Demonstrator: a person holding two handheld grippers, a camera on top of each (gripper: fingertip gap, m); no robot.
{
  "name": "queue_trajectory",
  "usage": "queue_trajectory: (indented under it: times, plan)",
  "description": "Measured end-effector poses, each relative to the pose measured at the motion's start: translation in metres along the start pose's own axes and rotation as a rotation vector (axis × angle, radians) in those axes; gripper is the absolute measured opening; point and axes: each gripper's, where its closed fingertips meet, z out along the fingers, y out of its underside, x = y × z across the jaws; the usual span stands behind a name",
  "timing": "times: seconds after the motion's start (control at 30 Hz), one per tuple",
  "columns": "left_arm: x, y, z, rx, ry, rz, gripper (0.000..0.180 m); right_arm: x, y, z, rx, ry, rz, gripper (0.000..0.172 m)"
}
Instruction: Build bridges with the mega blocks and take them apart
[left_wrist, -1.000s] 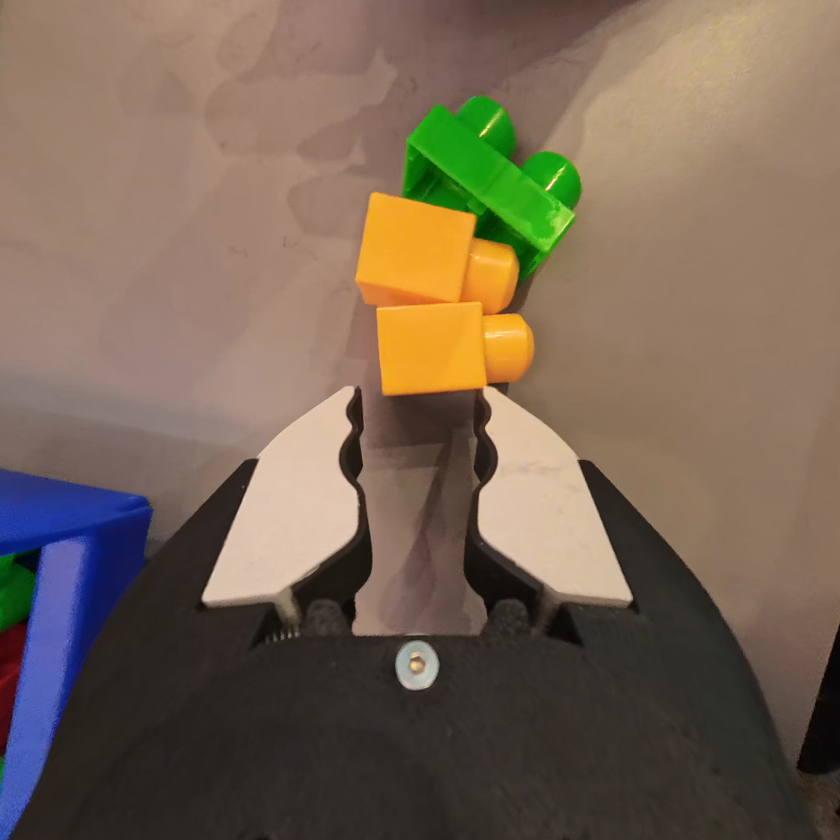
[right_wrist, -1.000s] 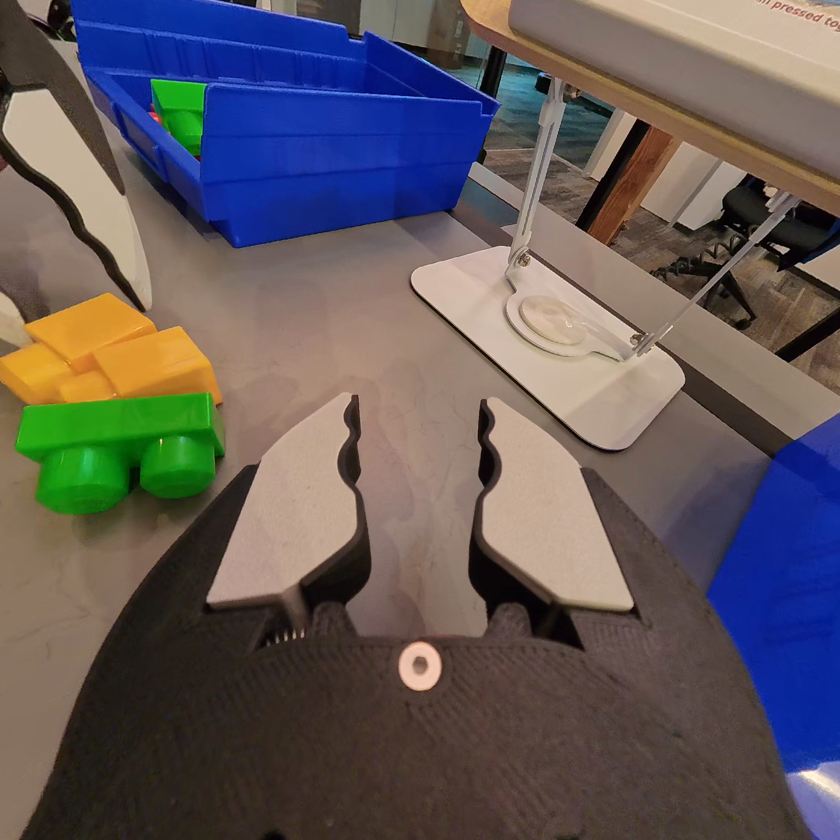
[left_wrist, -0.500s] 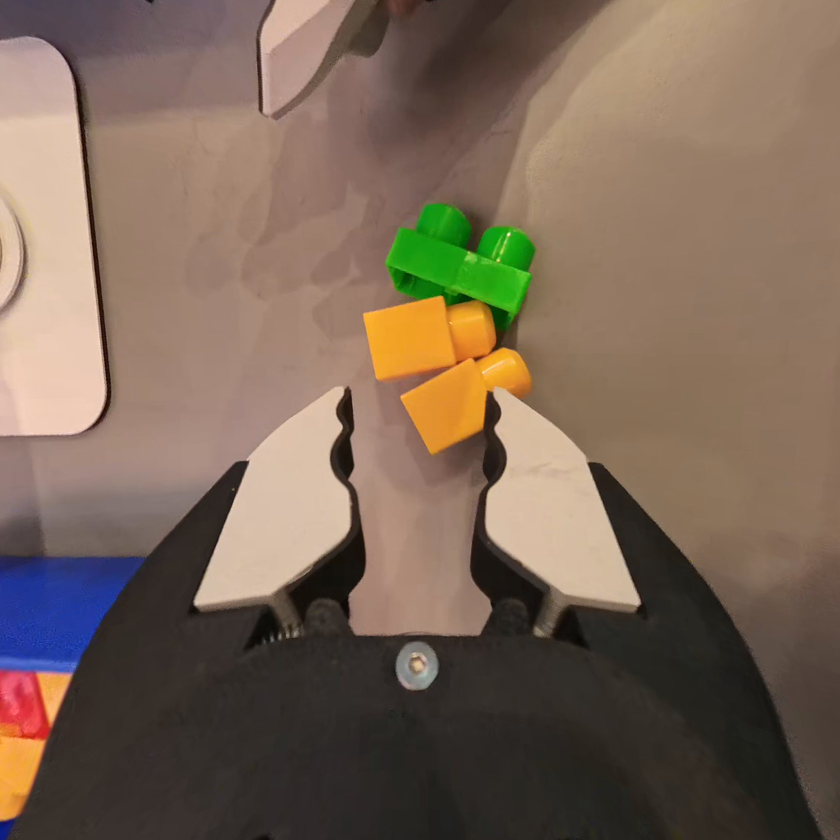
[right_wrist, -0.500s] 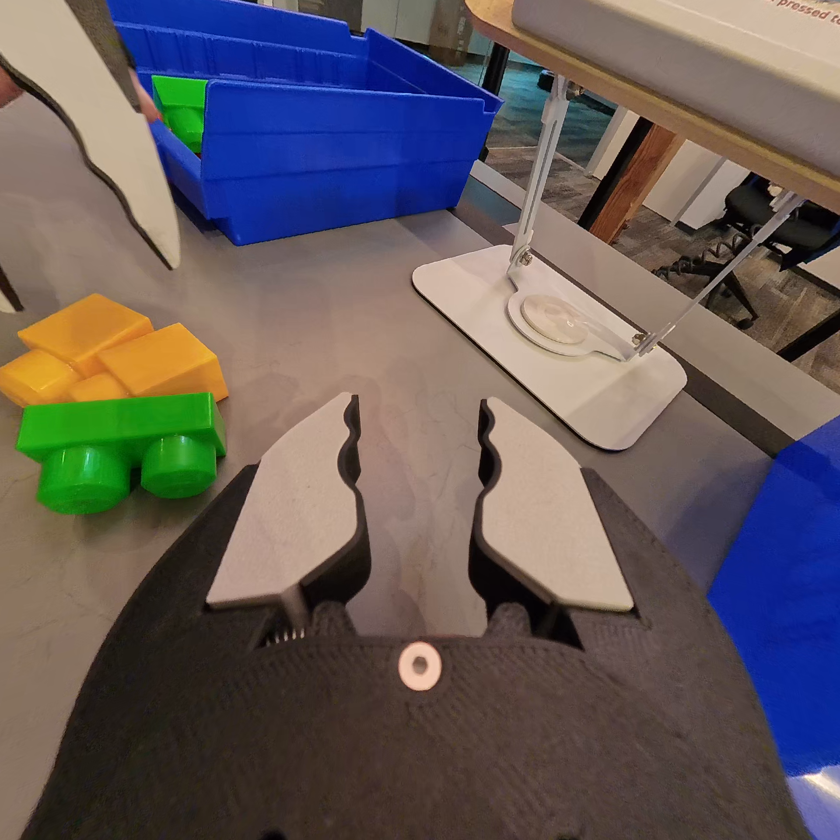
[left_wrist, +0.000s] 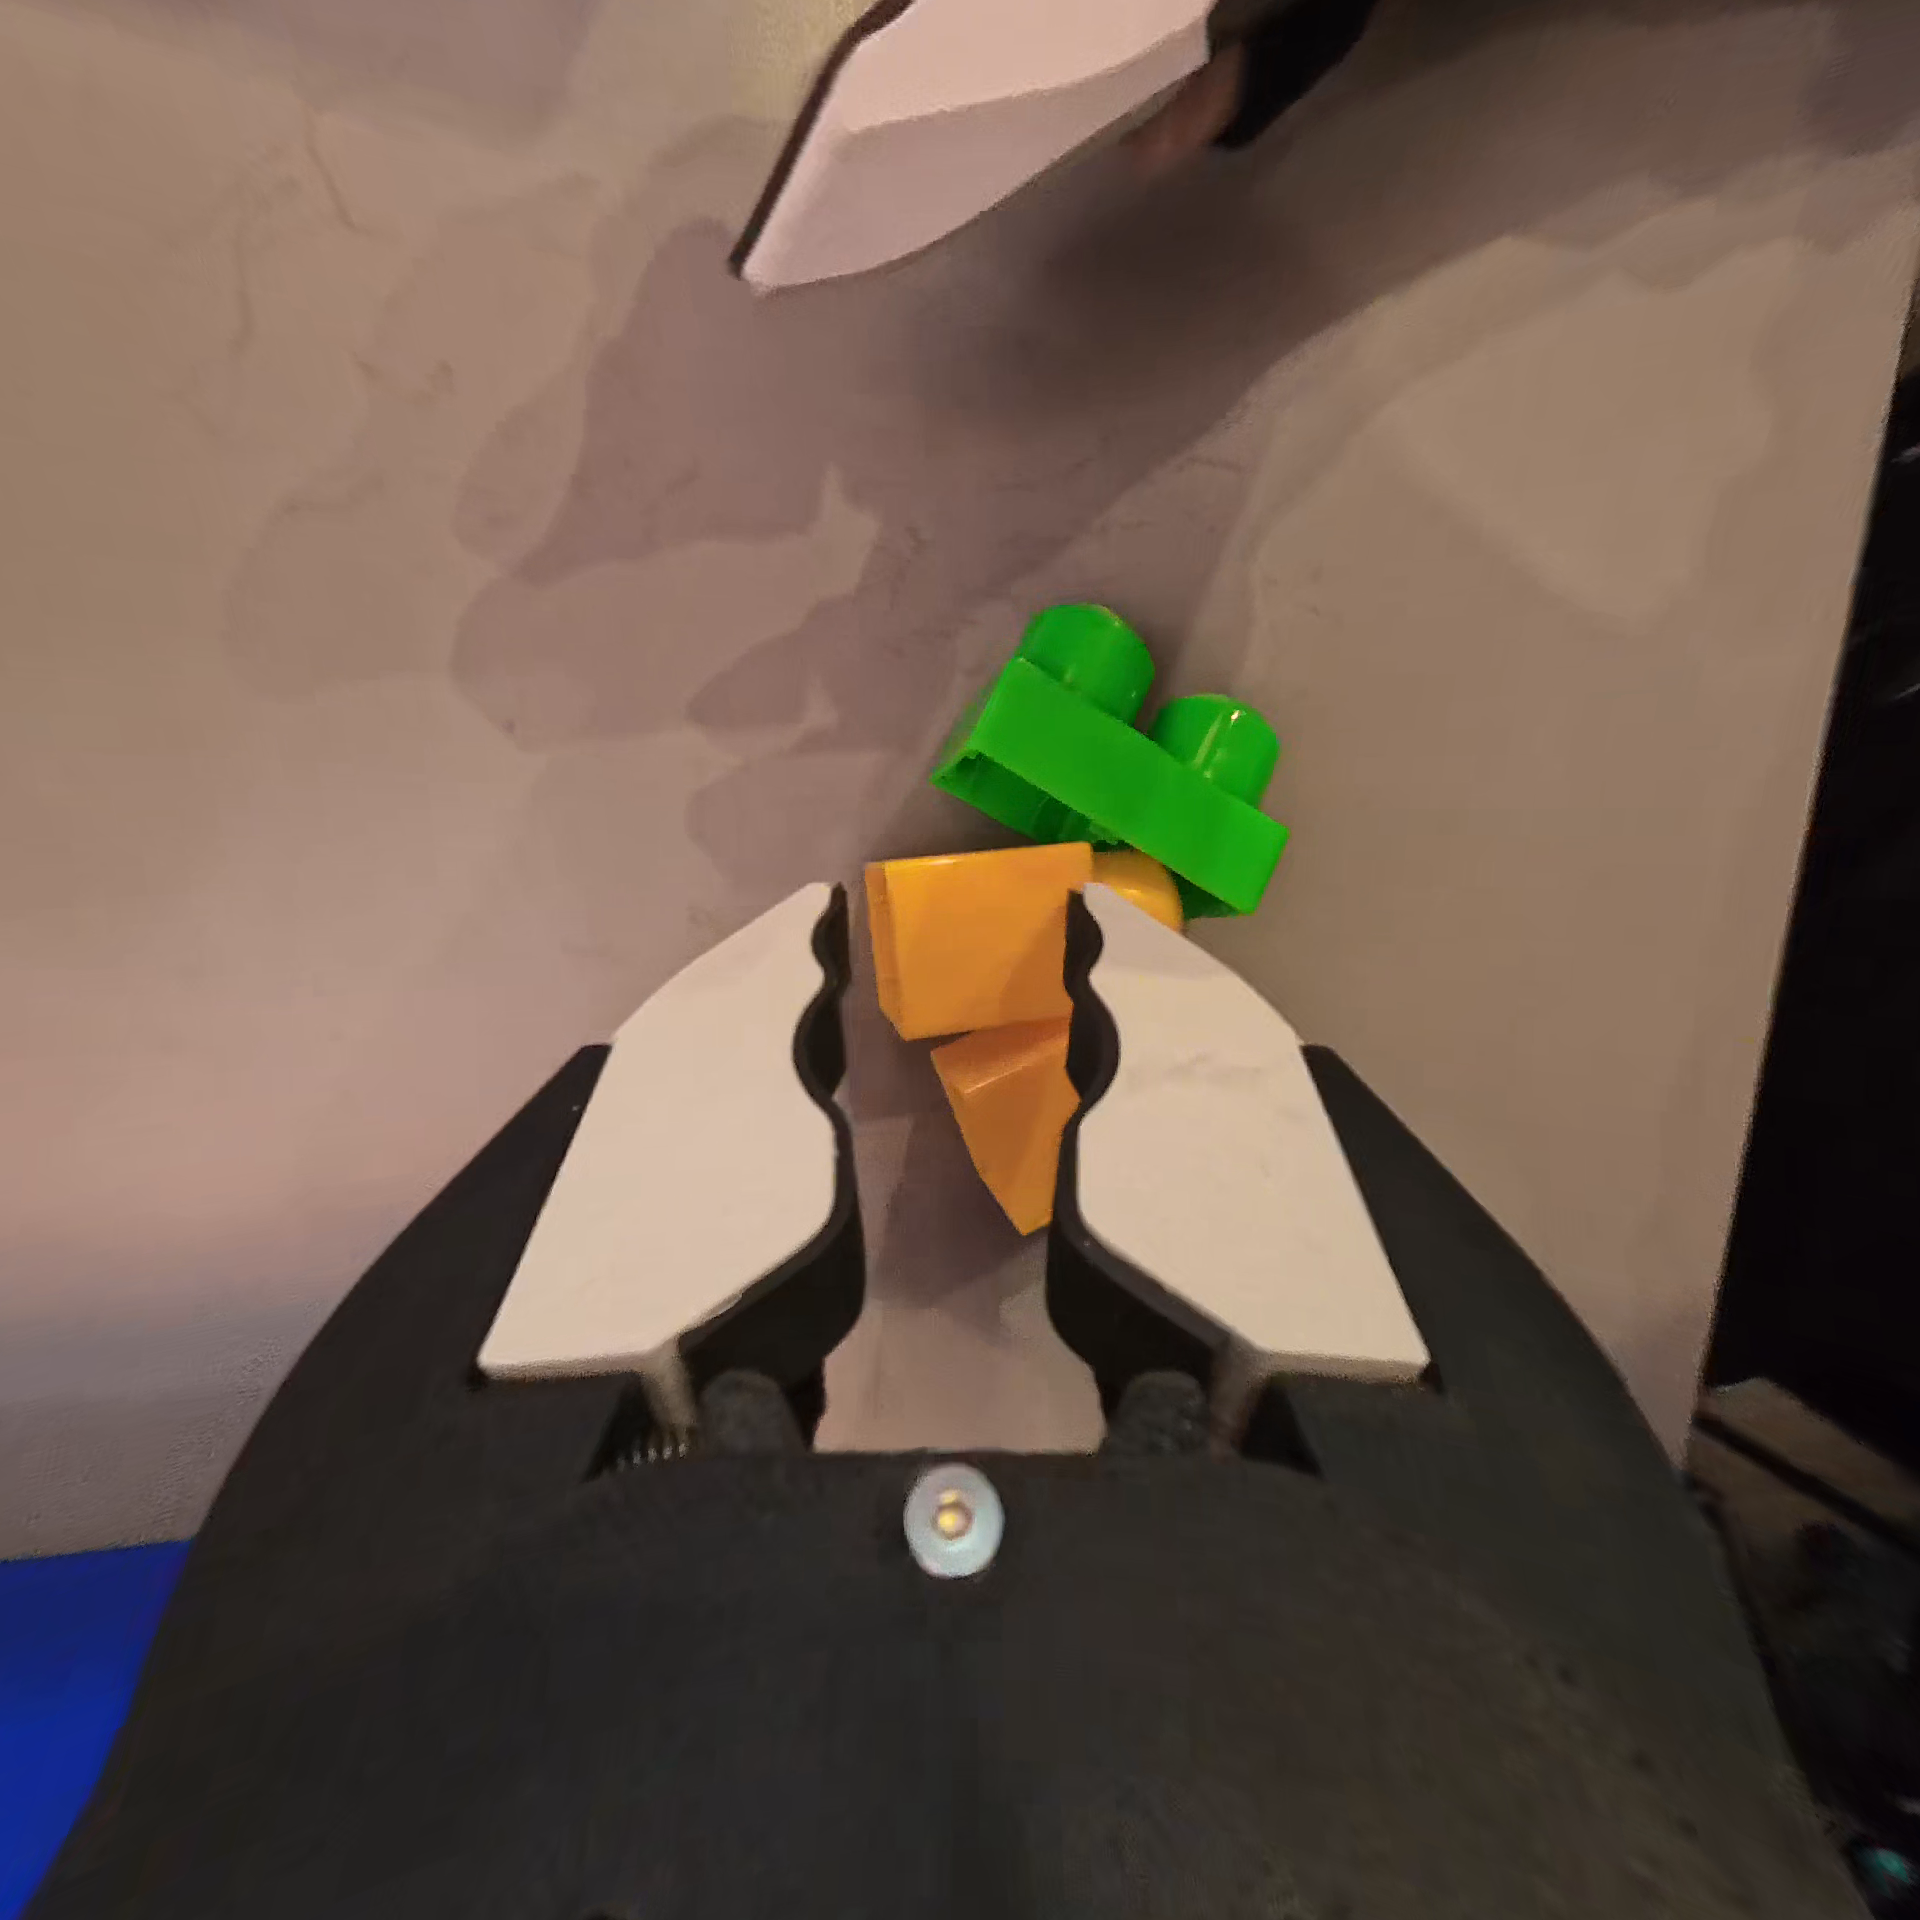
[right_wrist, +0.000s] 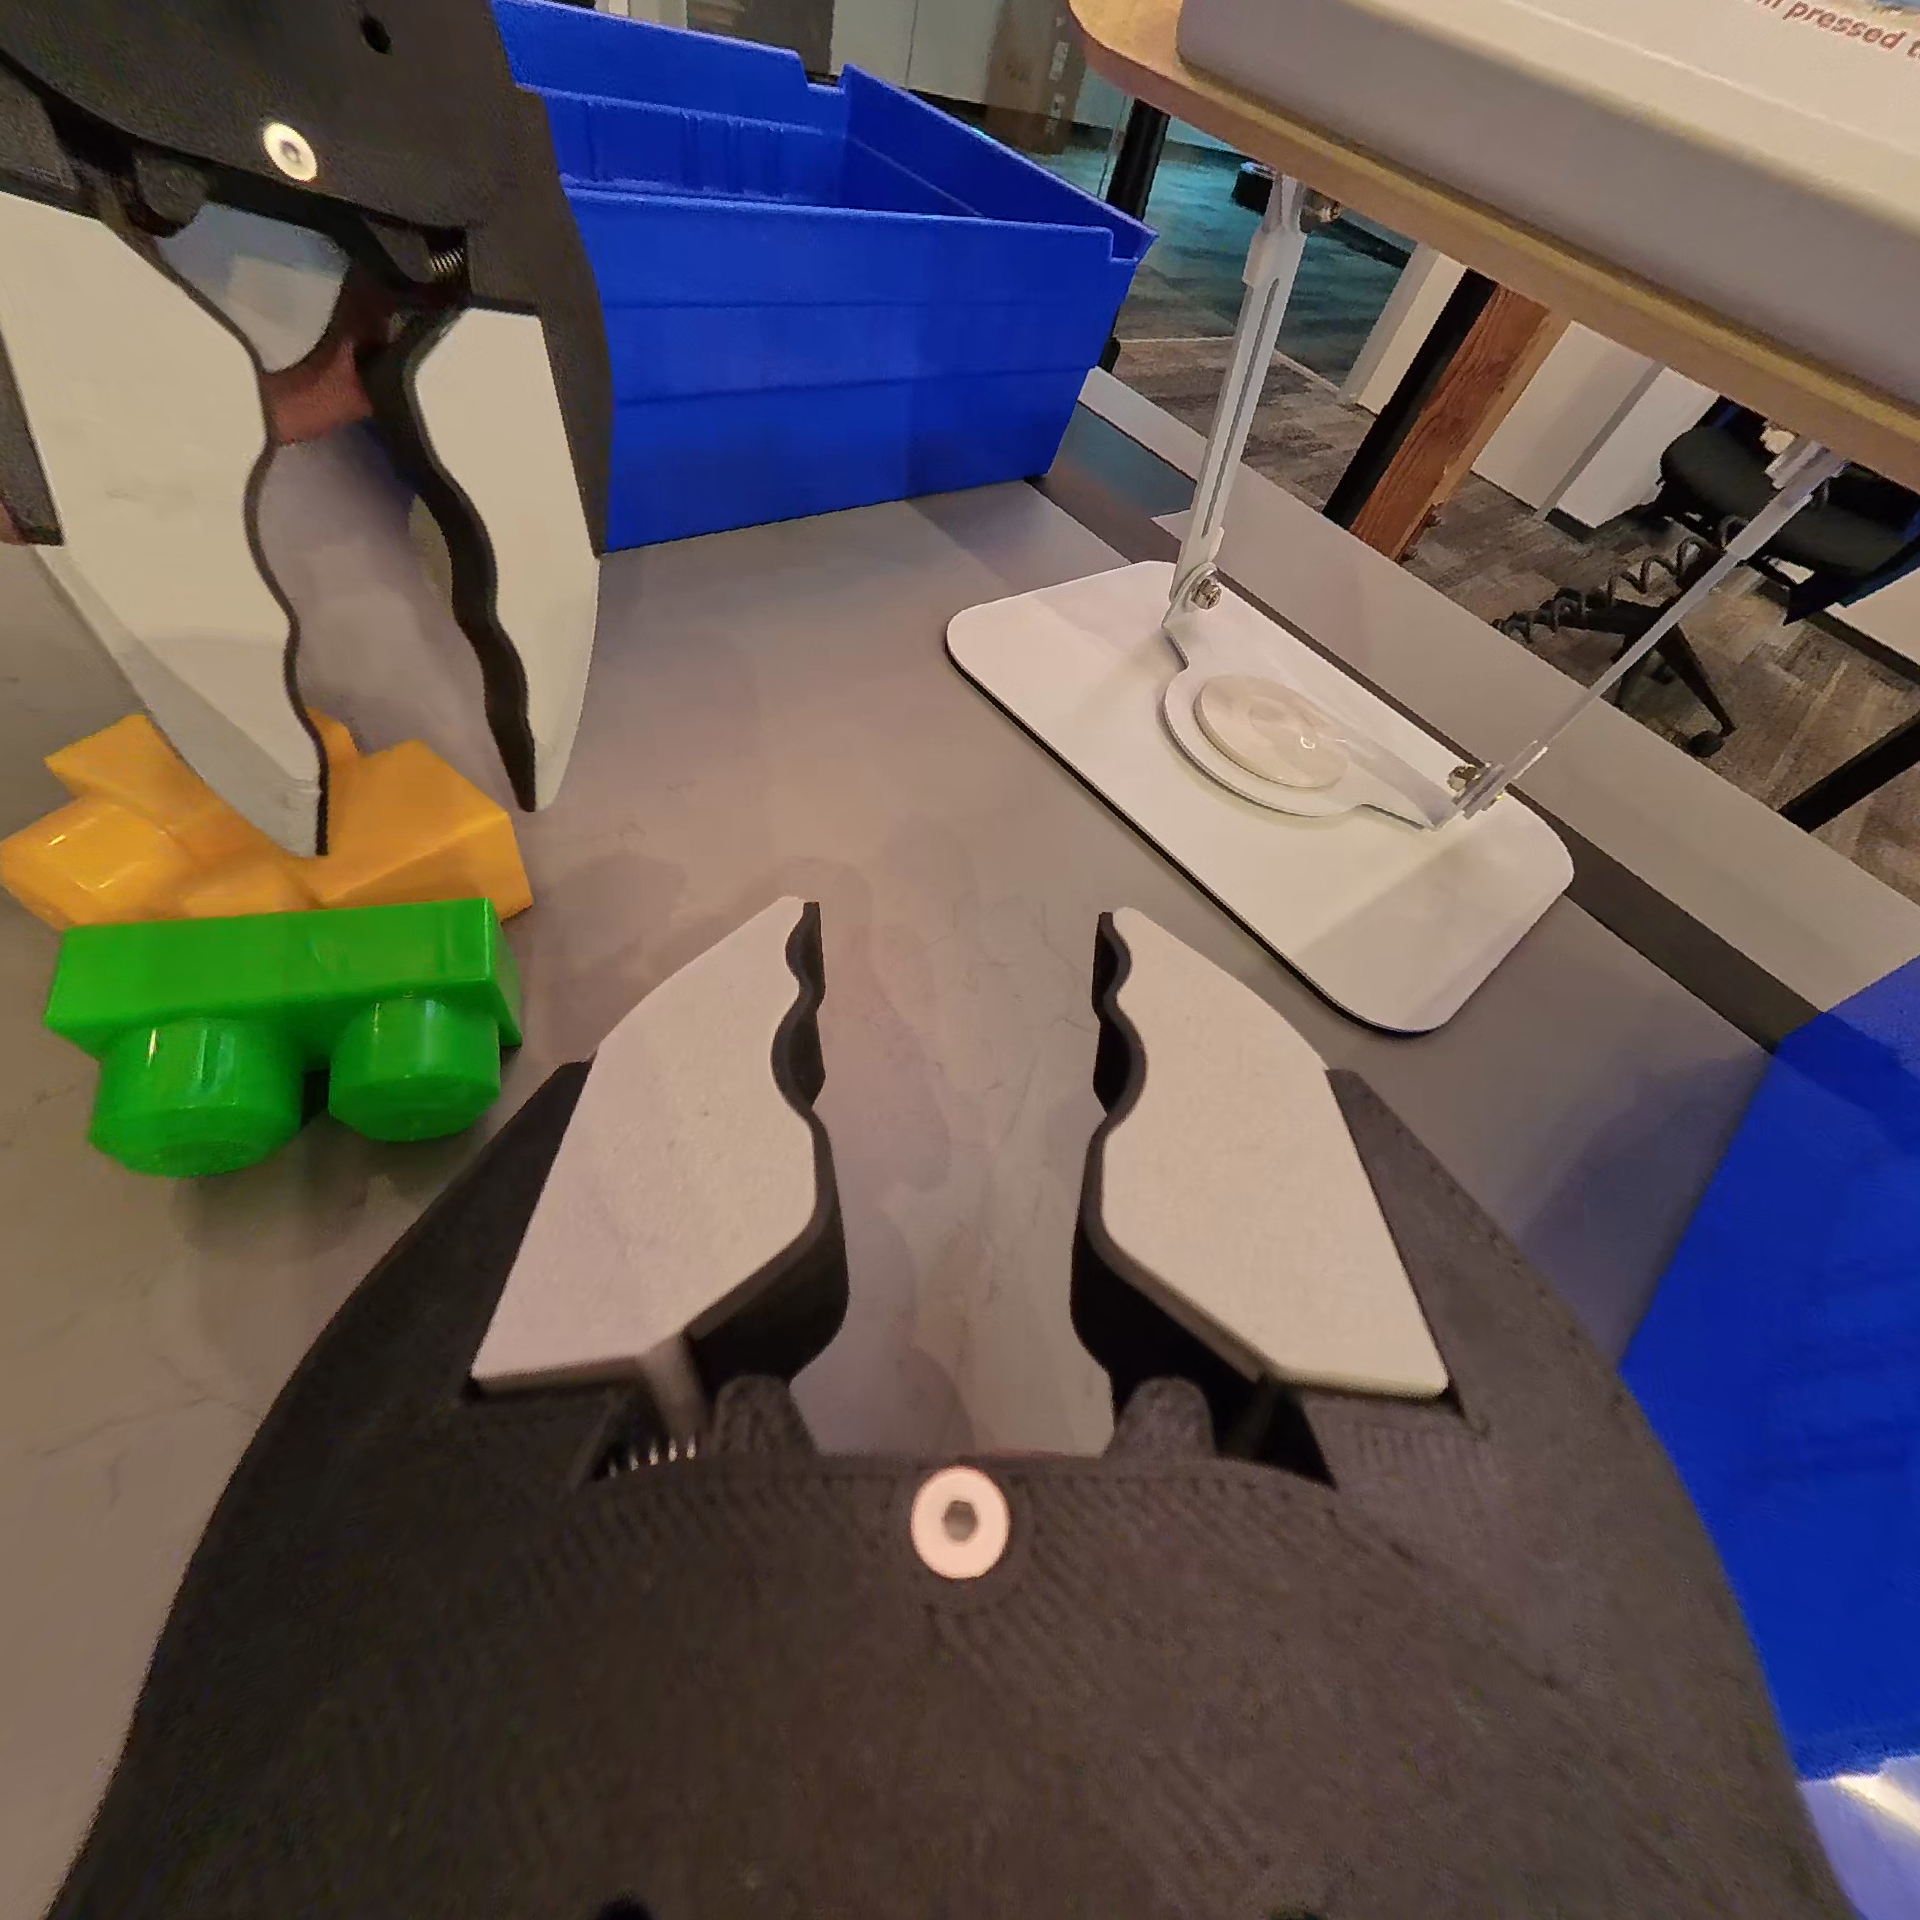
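Note:
A green two-stud block (left_wrist: 1122, 769) lies on its side on the grey table (left_wrist: 416, 727), joined to two orange blocks. In the left wrist view the upper orange block (left_wrist: 977, 935) and the tilted lower orange block (left_wrist: 1013, 1122) sit between my left gripper's (left_wrist: 961, 904) fingers. The right pad touches them and a thin gap shows at the left pad, so the gripper is open. The right wrist view shows the left gripper (right_wrist: 421, 810) straddling an orange block (right_wrist: 416, 831) behind the green block (right_wrist: 281, 977). My right gripper (right_wrist: 956, 925) is open and empty above bare table.
A blue bin (right_wrist: 831, 312) stands behind the blocks. A white stand base (right_wrist: 1299, 810) with clear struts sits to the right, under a wooden shelf (right_wrist: 1455, 208). Another blue bin (right_wrist: 1818, 1299) is at the right edge. One right-gripper finger (left_wrist: 966, 135) shows at the top of the left wrist view.
My left gripper has moved forward so that both orange blocks now lie between its fingers, and its jaws have narrowed. The lower orange block has tilted. The right gripper has stayed put.

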Motion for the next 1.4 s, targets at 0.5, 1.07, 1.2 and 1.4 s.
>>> queue_trajectory:
  times: [0.5,1.07,1.2,1.4]
  plan:
    - [0.010,0.017,-0.006,0.068,0.027,-0.316,0.025,0.000,0.000,0.000,0.000,0.001,0.000,0.050]
    - [0.030,0.026,-0.036,-0.252,-0.131,0.537,0.093,-0.001,0.000,0.001,-0.003,-0.005,-0.001,0.050]
    - [0.027,0.038,-0.030,-0.407,-0.125,0.684,0.103,-0.001,0.000,0.001,-0.005,-0.007,0.000,0.050]
    - [0.020,0.037,-0.018,-0.484,-0.132,0.922,0.095,-0.002,0.001,0.001,-0.008,-0.010,-0.001,0.050]
